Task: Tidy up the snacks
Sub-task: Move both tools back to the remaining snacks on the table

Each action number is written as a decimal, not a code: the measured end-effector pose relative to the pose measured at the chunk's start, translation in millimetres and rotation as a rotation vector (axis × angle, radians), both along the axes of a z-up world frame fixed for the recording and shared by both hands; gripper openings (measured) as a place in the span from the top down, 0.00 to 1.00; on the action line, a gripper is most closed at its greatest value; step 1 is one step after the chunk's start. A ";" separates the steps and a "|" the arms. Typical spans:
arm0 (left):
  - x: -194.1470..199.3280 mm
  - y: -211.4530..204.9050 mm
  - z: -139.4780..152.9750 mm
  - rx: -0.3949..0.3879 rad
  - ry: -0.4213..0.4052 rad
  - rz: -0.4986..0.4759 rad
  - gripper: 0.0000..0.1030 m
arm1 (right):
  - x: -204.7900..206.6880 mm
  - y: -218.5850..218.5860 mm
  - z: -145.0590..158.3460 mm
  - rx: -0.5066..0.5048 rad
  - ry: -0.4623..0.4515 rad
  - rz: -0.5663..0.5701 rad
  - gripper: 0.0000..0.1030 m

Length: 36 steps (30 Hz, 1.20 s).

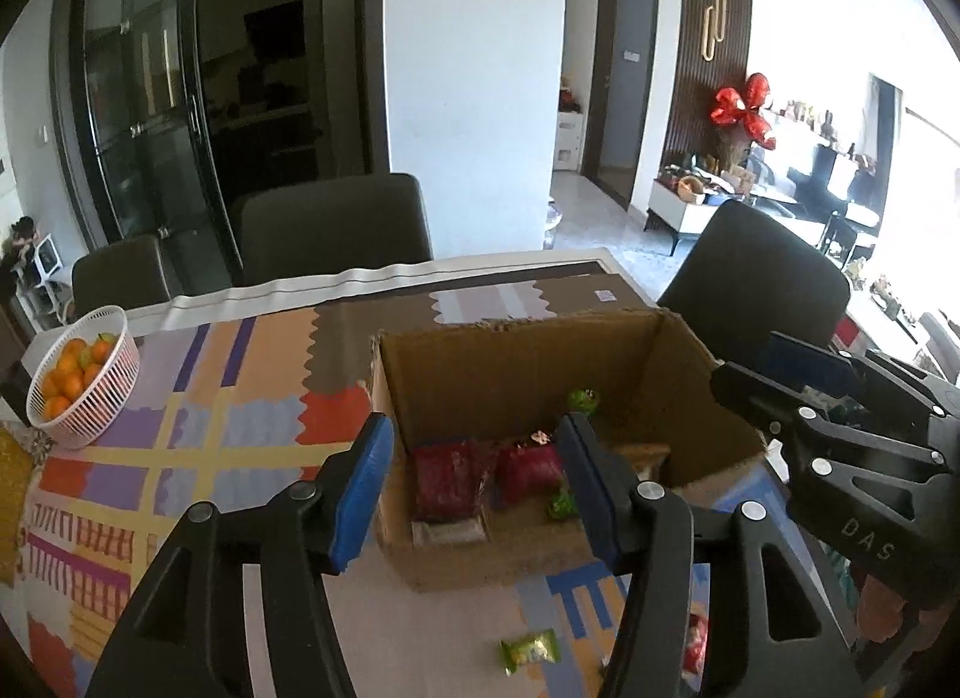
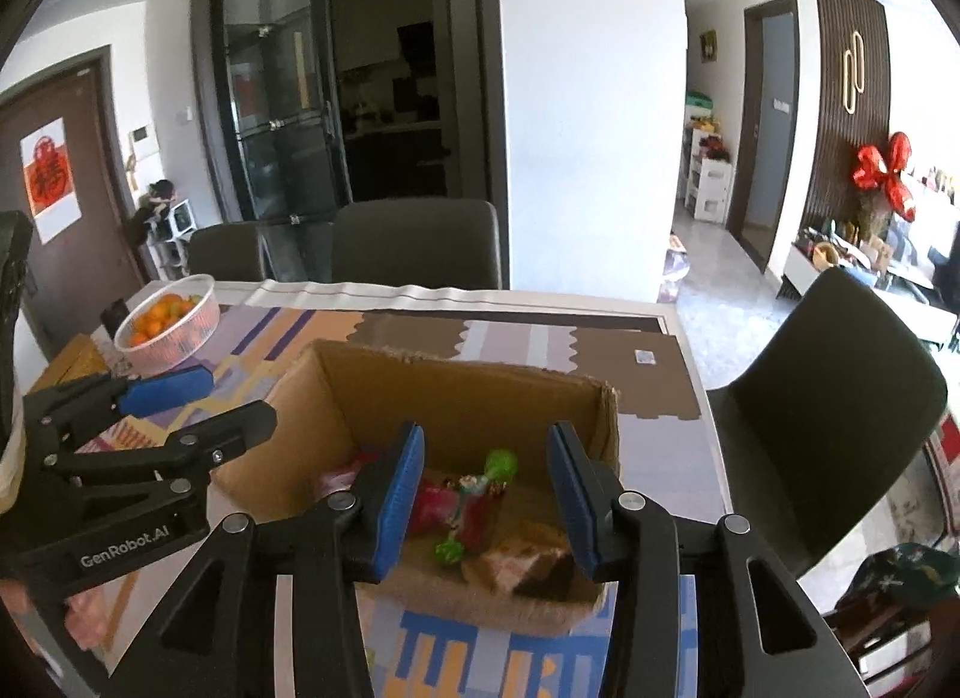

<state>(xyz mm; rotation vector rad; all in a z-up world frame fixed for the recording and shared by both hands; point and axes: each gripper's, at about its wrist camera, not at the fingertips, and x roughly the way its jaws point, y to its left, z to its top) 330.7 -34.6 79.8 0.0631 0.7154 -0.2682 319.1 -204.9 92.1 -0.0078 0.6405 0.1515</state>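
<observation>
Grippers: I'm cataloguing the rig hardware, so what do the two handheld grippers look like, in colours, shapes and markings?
Both are matte black plastic frames with triangular cut-outs and round silver bolts. Each of the fingers carries a flat blue pad. The left gripper shows the lettering "GenRobot.AI" in the right wrist view; the right gripper shows "DAS" in the left wrist view. No cables or sleeves are visible.

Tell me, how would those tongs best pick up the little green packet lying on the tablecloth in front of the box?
The green packet lies flat on the tablecloth, outside the cardboard box. I'd come straight down from above and pinch across its narrow middle, probably with the open left tongs, which look nearest.
</observation>
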 end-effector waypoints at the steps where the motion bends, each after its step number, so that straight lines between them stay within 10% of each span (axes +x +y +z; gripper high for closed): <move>1: -6.8 1.2 1.0 0.001 -0.004 -0.005 0.44 | -6.6 2.2 1.1 -0.006 -0.007 0.007 0.57; 19: -92.6 19.4 -7.1 0.048 -0.036 -0.062 0.41 | -95.7 23.8 -3.9 -0.029 -0.046 0.068 0.57; 36: -116.9 13.3 -69.6 0.099 0.096 -0.141 0.40 | -125.1 33.9 -66.0 -0.017 0.115 0.088 0.57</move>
